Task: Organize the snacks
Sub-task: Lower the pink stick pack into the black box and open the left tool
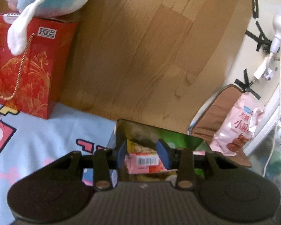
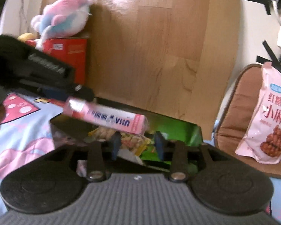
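The pink snack box (image 2: 108, 118), clamped in the left gripper (image 1: 143, 154), is lowered into the green box (image 2: 178, 129) below it; the right gripper (image 2: 137, 144) is kept open and empty.

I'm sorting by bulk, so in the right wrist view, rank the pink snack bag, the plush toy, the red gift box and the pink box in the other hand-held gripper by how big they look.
1. Pink snack bag
2. Plush toy
3. Pink box, held in the left hand-held gripper
4. Red gift box, partly hidden

Bag and box are nearer the camera, so true sizes are unsure.
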{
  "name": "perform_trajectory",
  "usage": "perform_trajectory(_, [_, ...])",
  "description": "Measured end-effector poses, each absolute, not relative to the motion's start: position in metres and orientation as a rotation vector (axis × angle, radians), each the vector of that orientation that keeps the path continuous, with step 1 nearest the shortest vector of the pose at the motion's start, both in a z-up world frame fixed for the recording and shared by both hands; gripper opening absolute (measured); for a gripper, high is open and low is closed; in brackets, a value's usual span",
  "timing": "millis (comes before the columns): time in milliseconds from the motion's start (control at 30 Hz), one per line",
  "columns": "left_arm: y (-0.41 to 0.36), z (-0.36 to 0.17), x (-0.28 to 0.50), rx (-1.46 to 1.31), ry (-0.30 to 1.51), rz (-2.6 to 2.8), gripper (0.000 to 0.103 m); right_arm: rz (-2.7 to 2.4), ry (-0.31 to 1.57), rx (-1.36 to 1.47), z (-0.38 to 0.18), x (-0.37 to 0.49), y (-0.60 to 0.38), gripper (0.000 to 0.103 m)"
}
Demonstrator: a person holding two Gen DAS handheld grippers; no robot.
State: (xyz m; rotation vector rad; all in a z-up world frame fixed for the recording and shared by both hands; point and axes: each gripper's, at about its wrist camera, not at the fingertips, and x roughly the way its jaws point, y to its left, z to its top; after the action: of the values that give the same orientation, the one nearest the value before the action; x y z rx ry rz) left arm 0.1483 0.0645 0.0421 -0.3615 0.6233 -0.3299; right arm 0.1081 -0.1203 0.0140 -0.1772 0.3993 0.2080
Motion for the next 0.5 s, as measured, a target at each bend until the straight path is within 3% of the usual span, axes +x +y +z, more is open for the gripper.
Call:
perform_trajectory(300, [0.078, 0.043, 0.114, -0.396, 0.600, -0.354, 0.036, 0.245, 0.336, -0.087, 0.027, 0.057, -0.139, 0.050])
perform_trajectory(500, [0.078, 0.021, 0.085, -0.384, 0.669, -0.382, 0.036, 0.391, 0.461, -0.030, 0.005, 0.033, -0.144, 0.050])
